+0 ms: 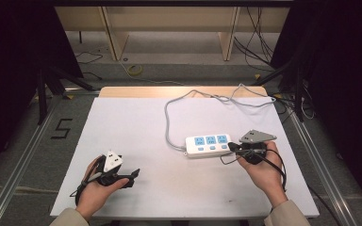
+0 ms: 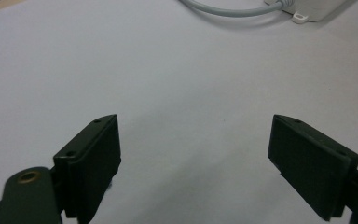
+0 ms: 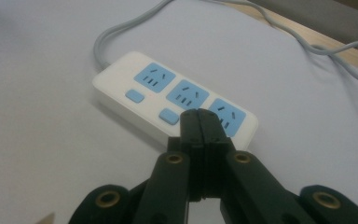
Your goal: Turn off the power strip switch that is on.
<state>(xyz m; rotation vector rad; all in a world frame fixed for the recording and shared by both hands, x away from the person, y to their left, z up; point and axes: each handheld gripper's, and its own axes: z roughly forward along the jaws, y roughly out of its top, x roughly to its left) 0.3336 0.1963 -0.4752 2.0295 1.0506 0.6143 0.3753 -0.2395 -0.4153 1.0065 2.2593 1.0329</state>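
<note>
High view: closed right gripper [image 1: 232,147] at the end of a white power strip [image 1: 209,145].

Its jaws are pressed together with nothing between them, tips just over the strip's third blue switch, judging by the right gripper view; a shut tip makes a narrow point, likely meant for pressing that switch. The power strip lies right of centre on the white table [image 1: 136,136], its grey cord [image 1: 168,123] looping to the far edge. Well apart at the near left, the left gripper [image 1: 133,176] rests with jaws spread wide and empty, seemingly idle.

One power strip [image 1: 208,145] with three blue sockets, three blue buttons.
</note>
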